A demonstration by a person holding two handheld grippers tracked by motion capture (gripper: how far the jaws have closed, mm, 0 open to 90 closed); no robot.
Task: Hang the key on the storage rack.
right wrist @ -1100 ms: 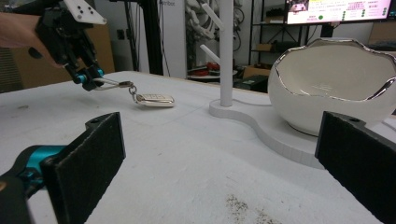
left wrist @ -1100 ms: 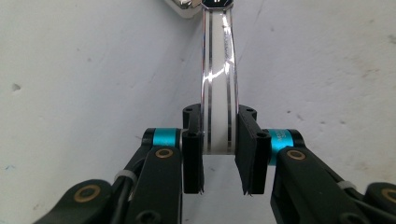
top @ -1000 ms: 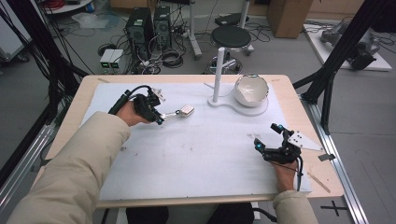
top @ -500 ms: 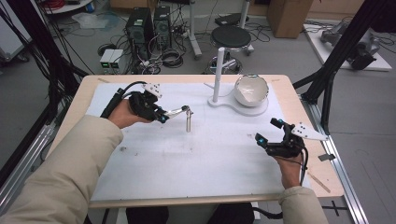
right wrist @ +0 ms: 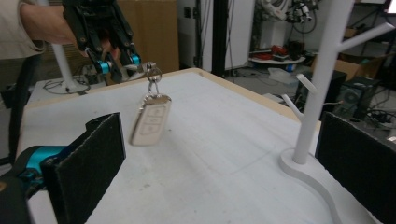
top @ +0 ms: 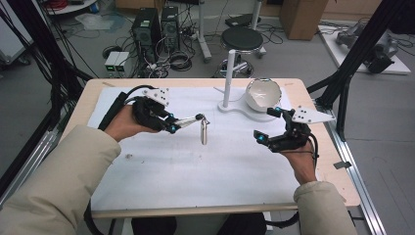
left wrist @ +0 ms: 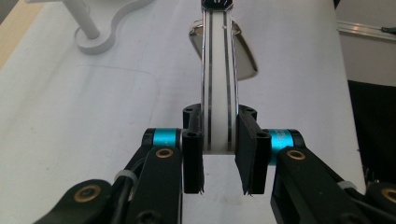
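Note:
My left gripper [top: 172,127] is shut on a white, chrome-edged strap [top: 188,120] above the left middle of the table. From the strap's far end a silver car key fob [top: 203,133] hangs off a ring, clear of the white mat [top: 161,166]. In the left gripper view both pads [left wrist: 192,161] press the strap [left wrist: 218,84], and the fob [left wrist: 243,52] shows beyond it. My right gripper [top: 267,124] is held up at the right, open, with nothing between its jaws. In the right gripper view the fob [right wrist: 150,119] dangles under the left gripper [right wrist: 114,63], ahead of my right gripper [right wrist: 219,140].
A white stand [top: 228,78] with short pegs rises from a curved base at the table's back middle, and a white bowl [top: 263,94] sits on that base. The stand's post [right wrist: 322,79] is close by my right jaw. Computers, cables and a stool stand on the floor behind.
The fob lay on the mat a second ago and now hangs in the air from my left gripper, which rose and moved right. My right gripper also rose, still open.

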